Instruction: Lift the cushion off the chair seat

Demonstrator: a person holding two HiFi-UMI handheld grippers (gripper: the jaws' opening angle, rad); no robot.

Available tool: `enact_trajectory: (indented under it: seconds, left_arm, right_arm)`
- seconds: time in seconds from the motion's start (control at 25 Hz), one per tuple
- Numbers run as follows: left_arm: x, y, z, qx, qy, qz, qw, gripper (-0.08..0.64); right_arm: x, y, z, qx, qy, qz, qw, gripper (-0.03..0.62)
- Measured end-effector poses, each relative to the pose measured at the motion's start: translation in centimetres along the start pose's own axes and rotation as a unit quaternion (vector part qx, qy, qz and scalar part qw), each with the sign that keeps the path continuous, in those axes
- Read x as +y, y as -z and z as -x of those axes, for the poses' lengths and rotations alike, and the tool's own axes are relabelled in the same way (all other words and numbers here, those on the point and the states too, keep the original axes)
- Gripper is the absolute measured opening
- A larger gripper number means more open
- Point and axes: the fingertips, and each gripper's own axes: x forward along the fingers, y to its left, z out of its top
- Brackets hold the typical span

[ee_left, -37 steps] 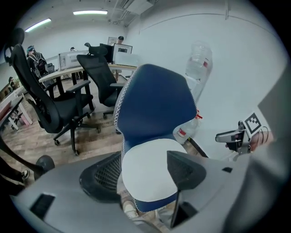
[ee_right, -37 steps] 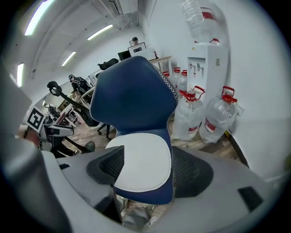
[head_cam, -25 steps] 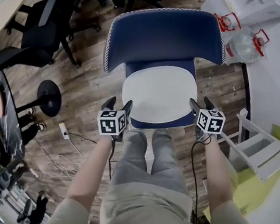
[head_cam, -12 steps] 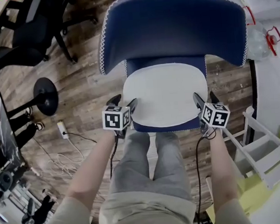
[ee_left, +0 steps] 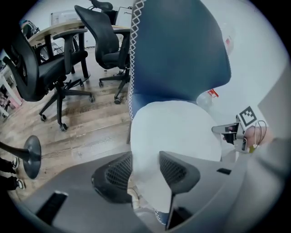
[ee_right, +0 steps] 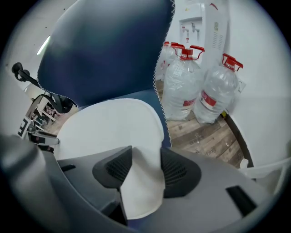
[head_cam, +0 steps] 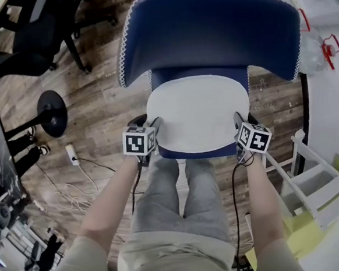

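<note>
A white cushion (head_cam: 198, 115) lies on the seat of a dark blue chair (head_cam: 208, 29). My left gripper (head_cam: 147, 123) is at the cushion's front left corner, and my right gripper (head_cam: 244, 119) is at its front right corner. In the left gripper view the cushion (ee_left: 177, 132) fills the gap between the jaws of the left gripper (ee_left: 145, 168), which are closing on its edge. In the right gripper view the cushion (ee_right: 109, 127) is pinched the same way by the closing jaws of the right gripper (ee_right: 145, 166). The cushion still rests flat on the seat.
Large water bottles (ee_right: 182, 82) stand on the floor right of the chair. Black office chairs (ee_left: 54, 68) and a round black base (head_cam: 54, 115) are to the left. Cables (head_cam: 74, 180) lie on the wooden floor. A white stool (head_cam: 314, 191) stands at the lower right. The person's legs (head_cam: 180, 201) are in front of the seat.
Both grippers came down from beside the seat's front onto the cushion's front corners. Their jaws narrowed around the cushion's edge.
</note>
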Motion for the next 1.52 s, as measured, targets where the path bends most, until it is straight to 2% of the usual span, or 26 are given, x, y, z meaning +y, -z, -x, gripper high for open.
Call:
enact_trajectory:
  seconds: [0.04, 0.12, 0.24, 0.32, 0.48, 0.64, 0.92, 1.24, 1.52]
  left_arm:
    - [0.0, 0.0, 0.3, 0.001, -0.002, 0.005, 1.0, 0.196]
    - [-0.2, 0.0, 0.8, 0.001, -0.005, 0.015, 0.9999, 0.176]
    - [-0.8, -0.2, 2.1, 0.001, -0.001, 0.011, 0.9999, 0.141]
    - [-1.3, -0.7, 3.3, -0.004, 0.002, 0.007, 1.0, 0.121]
    - [-2.6, -1.7, 6.8, -0.018, 0.01, 0.005, 0.9998, 0.107]
    - [-4.0, -3.0, 12.0, -0.04, 0.019, -0.006, 0.999, 0.106]
    - [-6.8, -6.0, 22.5, -0.106, 0.038, -0.021, 0.9934, 0.106]
    - [-10.5, -9.6, 34.8, -0.186, 0.038, -0.054, 0.9803, 0.106]
    - [-14.1, -12.0, 46.0, -0.26, 0.045, -0.089, 0.9604, 0.106]
  right_arm:
    - [-0.1, -0.1, 0.5, -0.002, 0.007, 0.005, 1.0, 0.182]
    - [0.1, -0.3, 1.3, -0.007, 0.004, 0.018, 1.0, 0.113]
    - [1.4, -0.6, 2.8, -0.008, -0.023, 0.037, 0.999, 0.074]
    - [2.3, -1.1, 4.2, -0.01, -0.034, 0.044, 0.998, 0.066]
    - [3.2, -2.4, 8.2, -0.025, -0.03, 0.037, 0.999, 0.061]
    - [4.2, -4.0, 13.6, -0.05, -0.033, 0.033, 0.998, 0.062]
    - [6.8, -7.9, 25.2, -0.131, -0.035, 0.044, 0.99, 0.063]
    - [9.6, -11.1, 38.9, -0.226, -0.043, 0.034, 0.973, 0.063]
    - [11.6, -13.1, 51.6, -0.308, -0.059, 0.053, 0.948, 0.063]
